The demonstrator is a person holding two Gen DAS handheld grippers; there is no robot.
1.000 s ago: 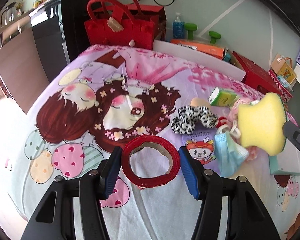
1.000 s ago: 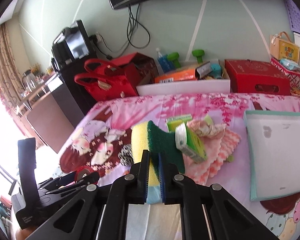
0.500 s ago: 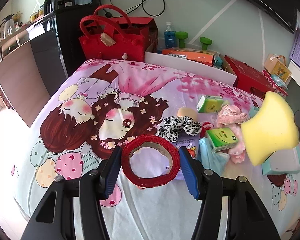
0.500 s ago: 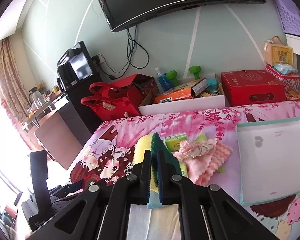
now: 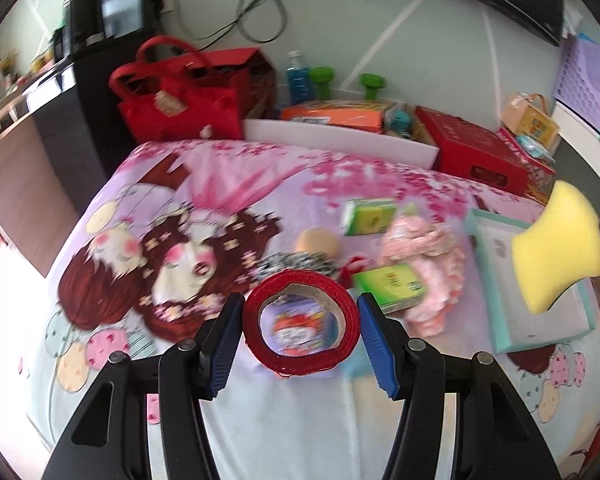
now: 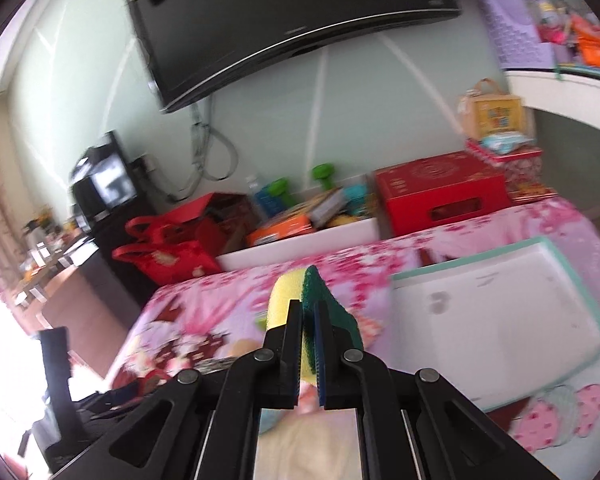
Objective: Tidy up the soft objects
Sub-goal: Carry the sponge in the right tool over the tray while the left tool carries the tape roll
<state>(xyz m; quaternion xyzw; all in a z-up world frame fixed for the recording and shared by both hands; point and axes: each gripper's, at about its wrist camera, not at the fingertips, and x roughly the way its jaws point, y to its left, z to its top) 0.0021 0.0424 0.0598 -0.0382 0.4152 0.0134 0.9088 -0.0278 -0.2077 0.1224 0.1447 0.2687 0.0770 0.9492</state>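
Across the bed [image 5: 112, 380], largest to smallest:

Bed: printed sheet carries every loose item; the clutter sits toward its far right part, near the white tray.

White tray [image 6: 496, 320]: shallow, teal-rimmed, empty in both views, lying at the right edge of the bed. Judged to be the drop target. Risk: its rim is low, so a springy item released from height could bounce out onto the sheet.

Pink frilly cloth [image 5: 428, 264]: on the bed just left of the tray, with two green packets [image 5: 370, 216] touching or overlapping it. Risk: a low pass could snag the frills and drag the packets.

Sponge [image 6: 288, 296]: yellow foam with green scouring face, clamped in the right tongs [image 6: 309, 368], whose jaws are squeezed nearly together on it, in the air above the bed near the tray's left rim. Risk: compressed foam will spring on release and may roll off target.

Red tape roll [image 5: 300, 322]: clamped across its width in the left tongs [image 5: 300, 340], clear of the sheet. Risk: grip is on the curved rim only, so a wrist roll could let it pivot or slip. Views are motion-blurred; contact detail is uncertain.
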